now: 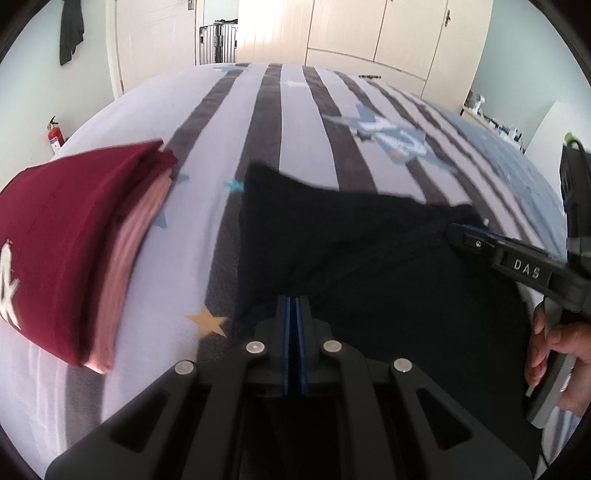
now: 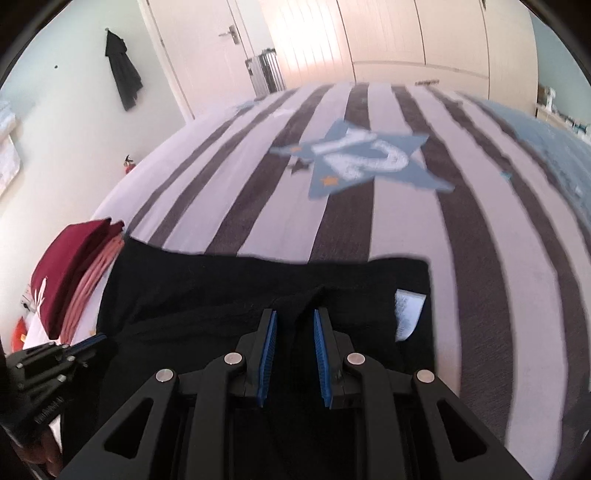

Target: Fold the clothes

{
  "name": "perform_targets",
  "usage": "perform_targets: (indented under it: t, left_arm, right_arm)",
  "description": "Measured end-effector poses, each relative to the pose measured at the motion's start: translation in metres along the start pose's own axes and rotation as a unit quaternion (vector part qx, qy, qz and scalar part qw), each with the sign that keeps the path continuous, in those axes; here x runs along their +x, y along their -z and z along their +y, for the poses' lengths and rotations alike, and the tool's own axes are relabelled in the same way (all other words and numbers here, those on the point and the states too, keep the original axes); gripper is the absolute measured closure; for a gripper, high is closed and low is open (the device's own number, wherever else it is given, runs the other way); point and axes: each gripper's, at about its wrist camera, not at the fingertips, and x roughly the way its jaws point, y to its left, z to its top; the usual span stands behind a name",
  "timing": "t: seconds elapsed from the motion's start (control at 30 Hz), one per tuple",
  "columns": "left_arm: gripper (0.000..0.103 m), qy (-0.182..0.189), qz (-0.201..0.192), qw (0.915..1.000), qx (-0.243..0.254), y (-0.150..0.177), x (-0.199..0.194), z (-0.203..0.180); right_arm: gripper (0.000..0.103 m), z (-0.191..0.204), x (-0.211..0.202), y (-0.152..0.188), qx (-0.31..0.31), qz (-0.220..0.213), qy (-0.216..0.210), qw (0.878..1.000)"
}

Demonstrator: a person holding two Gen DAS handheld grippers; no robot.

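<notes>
A black garment (image 1: 332, 229) (image 2: 221, 280) lies partly folded on the striped bed (image 1: 295, 122) (image 2: 406, 229), its white care label (image 2: 408, 314) showing at the right. My left gripper (image 1: 294, 301) (image 2: 99, 338) is shut on the garment's near left edge, pads almost together. My right gripper (image 2: 294, 317) (image 1: 450, 227) is shut on a raised ridge of the same black cloth, which fills the gap between its blue pads. The cloth runs taut between both grippers. A person's hand (image 1: 561, 343) holds the right gripper's handle.
A folded stack, dark red (image 1: 66, 229) (image 2: 70, 266) over pink (image 1: 129, 258), sits on the bed left of the black garment. Beyond the bed are a suitcase (image 1: 218, 42), wardrobe doors (image 1: 388, 33), a fire extinguisher (image 1: 55, 134) and a dark garment on a wall hook (image 2: 123, 74).
</notes>
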Motion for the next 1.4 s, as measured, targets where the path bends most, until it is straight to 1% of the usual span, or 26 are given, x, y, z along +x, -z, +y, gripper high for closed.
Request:
perform_targets:
  t: [0.07,0.1,0.13,0.27,0.37,0.43,0.5,0.53,0.6,0.63,0.7,0.73,0.8,0.87,0.93,0.97,1.0,1.13,1.23,1.27,1.37,1.4]
  left_arm:
    - [0.099,0.005,-0.009,0.9999,-0.001,-0.007,-0.004,0.001]
    - [0.099,0.004,-0.007,1.0,-0.002,-0.01,-0.001,0.002]
    - [0.099,0.001,-0.003,1.0,-0.004,-0.012,0.004,0.003]
    - [0.099,0.001,0.011,0.9998,-0.015,-0.001,0.024,0.011]
    - [0.099,0.003,0.012,0.9997,-0.021,0.003,0.03,0.013]
    - [0.099,0.007,0.014,0.9995,-0.028,0.003,0.031,0.015]
    - [0.099,0.009,0.014,0.9995,-0.025,0.004,0.031,0.016]
    - [0.099,0.01,0.014,0.9996,-0.024,0.004,0.032,0.016]
    - [0.099,0.012,0.011,0.9996,-0.024,0.01,0.016,0.015]
    - [0.099,0.013,0.009,0.9996,-0.025,0.013,0.007,0.015]
    - [0.099,0.014,0.005,0.9996,-0.025,0.019,-0.01,0.015]
    - [0.099,0.015,0.003,0.9996,-0.026,0.022,-0.018,0.015]
    - [0.098,0.017,0.0,0.9995,-0.026,0.028,-0.036,0.014]
    - [0.094,0.019,-0.004,0.9995,-0.027,0.034,-0.053,0.014]
    - [0.09,0.02,-0.008,0.9994,-0.027,0.039,-0.07,0.014]
    - [0.088,0.021,-0.006,0.9993,-0.029,0.05,-0.08,0.013]
    - [0.084,0.021,-0.004,0.9993,-0.032,0.063,-0.091,0.012]
    - [0.07,0.023,0.009,0.9989,-0.04,0.108,-0.127,0.011]
    - [0.064,0.022,0.022,0.9979,-0.056,0.132,-0.145,0.012]
    - [0.064,0.023,0.028,0.997,-0.068,0.141,-0.153,0.015]
    - [0.062,0.036,0.037,0.993,-0.107,0.185,-0.178,0.014]
    - [0.061,0.035,0.037,0.9928,-0.108,0.191,-0.181,0.014]
  right_arm:
    - [0.085,-0.004,-0.004,-0.008,0.004,-0.013,-0.001,1.0]
    - [0.085,-0.007,-0.003,-0.012,0.009,-0.016,-0.001,1.0]
    - [0.084,-0.009,0.002,-0.012,0.011,-0.011,0.0,1.0]
    - [0.084,-0.017,0.021,-0.014,0.018,0.007,0.003,1.0]
    - [0.084,-0.022,0.021,-0.009,0.026,0.001,-0.008,1.0]
    - [0.084,-0.028,0.021,-0.006,0.039,-0.004,-0.024,0.999]
    - [0.085,-0.034,0.021,-0.005,0.052,-0.006,-0.04,0.998]
    - [0.085,-0.035,0.02,-0.006,0.054,-0.005,-0.04,0.998]
    - [0.085,-0.035,0.019,-0.008,0.057,-0.003,-0.041,0.998]
    - [0.085,-0.034,0.016,-0.01,0.054,0.001,-0.034,0.998]
    - [0.082,-0.028,0.0,-0.014,0.043,-0.004,-0.004,0.999]
    - [0.082,-0.026,-0.012,-0.014,0.035,-0.004,0.008,0.999]
    - [0.081,-0.023,-0.039,-0.006,0.016,-0.013,0.008,1.0]
    - [0.081,-0.014,-0.067,0.009,-0.01,-0.012,0.018,1.0]
    - [0.081,-0.006,-0.094,0.032,-0.026,-0.012,0.026,0.999]
    - [0.081,-0.002,-0.107,0.047,-0.032,-0.005,0.031,0.999]
    - [0.081,0.002,-0.12,0.061,-0.035,-0.002,0.031,0.999]
    - [0.074,0.012,-0.162,0.115,-0.022,0.005,0.041,0.999]
    - [0.073,0.015,-0.184,0.152,0.007,0.021,0.041,0.999]
    - [0.071,0.014,-0.189,0.162,0.015,0.027,0.041,0.999]
    - [0.06,0.013,-0.204,0.19,0.04,0.041,0.046,0.997]
    - [0.059,0.011,-0.208,0.198,0.05,0.046,0.044,0.997]
